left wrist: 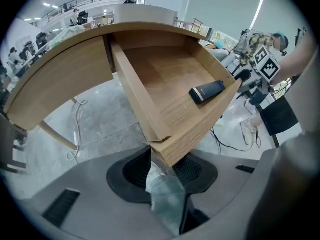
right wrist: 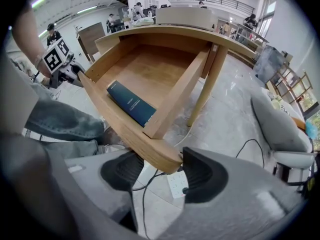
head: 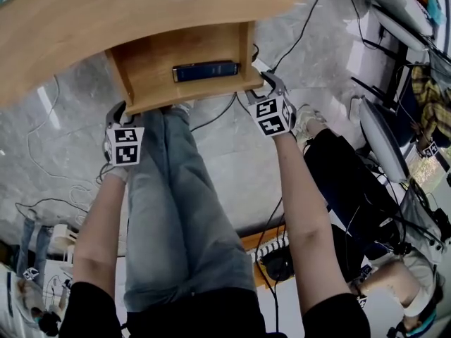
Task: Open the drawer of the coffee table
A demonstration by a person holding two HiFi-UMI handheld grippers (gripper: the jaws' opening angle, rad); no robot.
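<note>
The wooden coffee table [head: 106, 13] has its drawer [head: 151, 65] pulled out toward me. A flat dark blue case [head: 206, 70] lies inside it near the front right. My left gripper [head: 117, 113] sits at the drawer's front left corner. In the left gripper view that corner [left wrist: 200, 129] is wedged between the pads of the left gripper [left wrist: 162, 171]. My right gripper [head: 265, 90] is at the front right corner. In the right gripper view the drawer front [right wrist: 125, 129] runs between the pads of the right gripper [right wrist: 160, 169], and the case [right wrist: 131, 103] shows just behind.
My legs in jeans [head: 176, 210] are below the drawer. Cables and a power strip [head: 271, 248] lie on the grey floor. A table leg [right wrist: 205, 94] stands right of the drawer, a grey chair [right wrist: 280, 129] beyond it. Another person [head: 352, 189] sits at the right.
</note>
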